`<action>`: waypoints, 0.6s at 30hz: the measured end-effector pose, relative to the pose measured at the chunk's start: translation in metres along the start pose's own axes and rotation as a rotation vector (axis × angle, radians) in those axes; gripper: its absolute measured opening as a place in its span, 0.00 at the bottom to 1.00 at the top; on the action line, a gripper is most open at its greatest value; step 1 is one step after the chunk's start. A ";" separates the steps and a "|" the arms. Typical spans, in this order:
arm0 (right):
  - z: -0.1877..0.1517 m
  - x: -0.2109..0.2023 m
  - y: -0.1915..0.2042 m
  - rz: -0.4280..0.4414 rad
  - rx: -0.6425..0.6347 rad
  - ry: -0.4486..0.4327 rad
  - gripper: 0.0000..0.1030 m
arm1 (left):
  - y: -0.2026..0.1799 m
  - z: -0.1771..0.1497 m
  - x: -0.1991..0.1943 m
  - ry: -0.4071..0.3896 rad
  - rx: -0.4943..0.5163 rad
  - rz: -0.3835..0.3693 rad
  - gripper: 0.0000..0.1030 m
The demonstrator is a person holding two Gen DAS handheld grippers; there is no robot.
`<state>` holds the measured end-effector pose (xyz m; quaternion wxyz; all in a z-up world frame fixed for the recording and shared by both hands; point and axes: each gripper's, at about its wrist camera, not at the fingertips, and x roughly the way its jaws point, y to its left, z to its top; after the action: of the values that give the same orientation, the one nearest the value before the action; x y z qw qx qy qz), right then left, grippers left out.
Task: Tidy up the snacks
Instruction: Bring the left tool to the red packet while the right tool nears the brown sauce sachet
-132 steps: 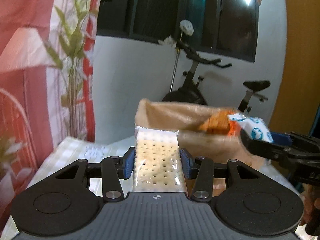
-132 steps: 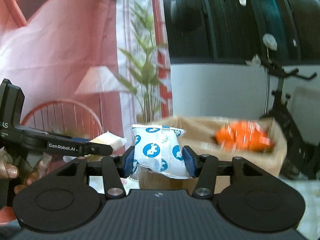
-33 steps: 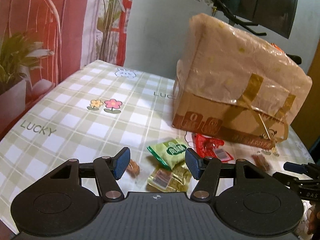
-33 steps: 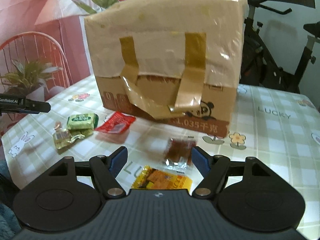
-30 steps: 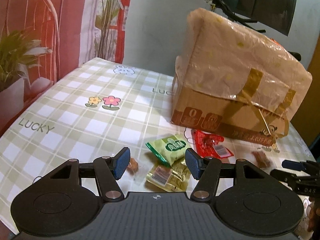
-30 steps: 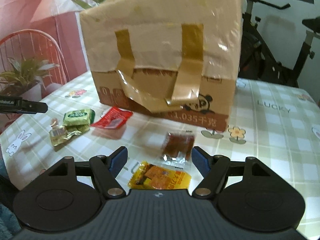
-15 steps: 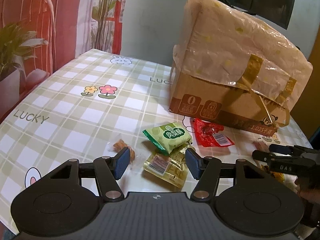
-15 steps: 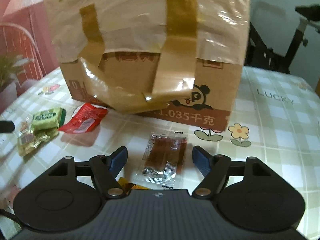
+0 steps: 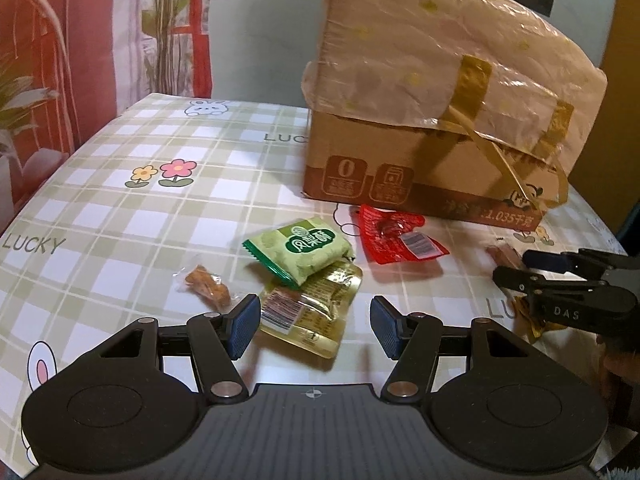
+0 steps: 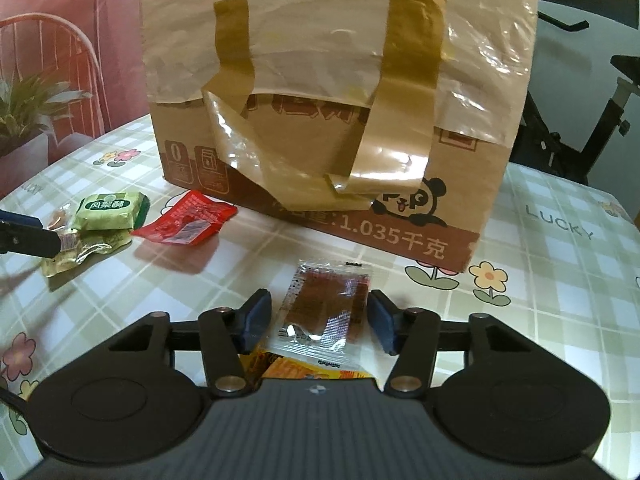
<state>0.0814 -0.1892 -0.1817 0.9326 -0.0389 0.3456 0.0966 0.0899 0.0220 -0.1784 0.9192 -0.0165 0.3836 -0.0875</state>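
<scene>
A cardboard box (image 9: 432,160) wrapped in plastic and tape stands on the checked tablecloth; it also shows in the right wrist view (image 10: 332,120). My left gripper (image 9: 312,328) is open, low over a gold-clear packet (image 9: 312,312) with a green packet (image 9: 300,254) lying on its far end. A small brown candy (image 9: 206,286) lies left, a red packet (image 9: 394,240) right. My right gripper (image 10: 318,322) is open, its fingers either side of a clear packet with a brown snack (image 10: 326,310). An orange-yellow packet (image 10: 296,368) lies under it.
The right gripper (image 9: 560,280) shows at the right of the left wrist view, the left gripper's finger (image 10: 24,236) at the left edge of the right wrist view. A potted plant (image 10: 28,120) stands left of the table. An exercise bike (image 10: 580,80) stands behind.
Both grippers, earlier shut on a cracker pack and a blue-white pack above the box, are now empty and open. They have dropped to the table and closed in on the loose packets.
</scene>
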 end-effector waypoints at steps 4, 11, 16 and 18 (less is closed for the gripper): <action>0.000 0.001 0.000 0.003 0.004 -0.002 0.55 | -0.002 0.004 0.001 0.008 0.008 0.001 0.61; -0.001 0.000 -0.001 0.006 0.013 -0.011 0.50 | -0.020 0.029 0.015 0.004 0.029 -0.062 0.62; 0.000 -0.001 -0.006 0.030 0.041 -0.020 0.48 | -0.040 0.043 0.041 0.021 0.073 -0.075 0.62; 0.000 -0.002 -0.008 0.040 0.055 -0.024 0.47 | -0.047 0.047 0.052 0.030 0.075 -0.079 0.62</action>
<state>0.0814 -0.1977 -0.1806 0.9352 -0.0053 0.3376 0.1064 0.1520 -0.0347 -0.1773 0.9091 0.0043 0.3929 -0.1384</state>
